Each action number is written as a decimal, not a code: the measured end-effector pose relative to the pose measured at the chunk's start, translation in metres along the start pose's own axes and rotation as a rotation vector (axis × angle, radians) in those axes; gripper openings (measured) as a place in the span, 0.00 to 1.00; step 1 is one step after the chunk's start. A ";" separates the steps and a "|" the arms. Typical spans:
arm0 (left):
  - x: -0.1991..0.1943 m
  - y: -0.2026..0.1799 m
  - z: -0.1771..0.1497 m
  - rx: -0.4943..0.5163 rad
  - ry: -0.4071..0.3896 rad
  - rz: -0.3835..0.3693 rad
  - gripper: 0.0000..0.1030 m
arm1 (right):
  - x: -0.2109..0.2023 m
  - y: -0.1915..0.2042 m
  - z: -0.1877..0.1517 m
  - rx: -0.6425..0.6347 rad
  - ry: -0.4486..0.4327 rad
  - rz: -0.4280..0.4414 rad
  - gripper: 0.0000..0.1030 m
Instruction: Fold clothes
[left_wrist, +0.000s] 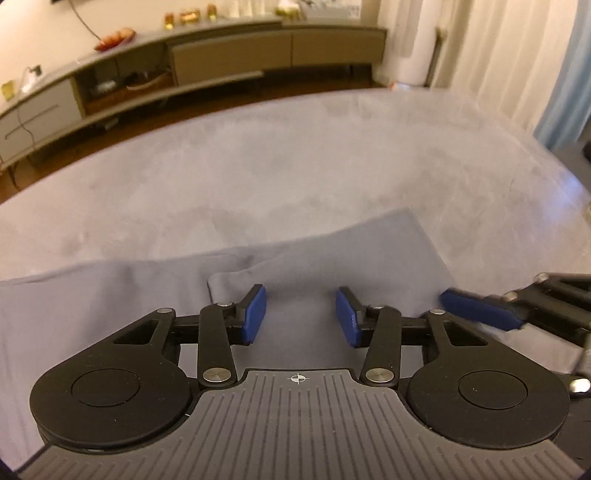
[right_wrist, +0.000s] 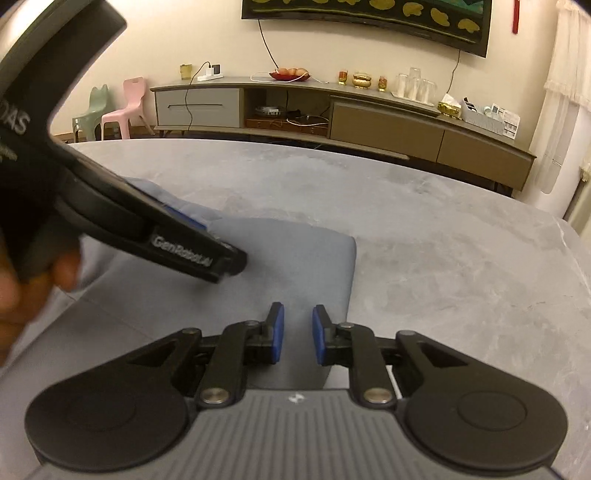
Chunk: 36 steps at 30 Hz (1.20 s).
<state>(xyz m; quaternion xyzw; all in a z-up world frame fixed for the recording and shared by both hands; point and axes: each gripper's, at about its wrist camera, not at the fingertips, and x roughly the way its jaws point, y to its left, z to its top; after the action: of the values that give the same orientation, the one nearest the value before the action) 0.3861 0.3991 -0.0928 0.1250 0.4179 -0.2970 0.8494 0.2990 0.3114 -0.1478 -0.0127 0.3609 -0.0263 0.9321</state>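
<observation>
On the left, a person's hand (right_wrist: 22, 284) shows only as a blurred patch at the frame edge, wrapped round the black handle of the left hand-held gripper (left_wrist: 301, 317). Its side arm carries raised lettering that reads "GenRobot.AI"; further back on the body a few white letters, "DAS", are cut off by the edge, so the full word cannot be read. From its own camera this hand-held gripper stands released, blue pads (left_wrist: 255, 314) parted with bare cloth showing between them and nothing pinched.

The blue-grey garment (left_wrist: 147, 295) lies flat on the near part of the grey bench (left_wrist: 295, 177), its far edge rumpled, with a small fold turned up just beyond the left pad. Its near part is hidden beneath both tools, so what kind of garment it is stays unclear.

To the right, the right hand-held gripper (right_wrist: 298, 338) hovers over the garment's right edge, near a rounded corner (right_wrist: 347, 251). Its pads sit narrowly apart; cloth is seen through the gap, yet nothing appears pressed between them.

Beyond the bench, a long low sideboard (right_wrist: 369, 122) runs along the wall; its small jars and boxes are too small to read.
</observation>
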 end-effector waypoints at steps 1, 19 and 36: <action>0.001 0.000 0.000 -0.009 0.009 0.002 0.37 | -0.002 0.001 0.000 -0.006 0.002 -0.001 0.17; -0.025 -0.010 -0.003 -0.045 -0.015 0.070 0.34 | -0.107 0.024 -0.062 -0.178 0.063 0.037 0.16; -0.093 -0.017 -0.122 -0.104 -0.025 -0.014 0.36 | -0.093 0.024 -0.049 -0.168 0.091 -0.040 0.20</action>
<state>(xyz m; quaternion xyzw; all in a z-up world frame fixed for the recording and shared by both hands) 0.2540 0.4792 -0.0954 0.0741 0.4229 -0.2821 0.8580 0.1983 0.3405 -0.1229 -0.0969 0.4034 -0.0153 0.9097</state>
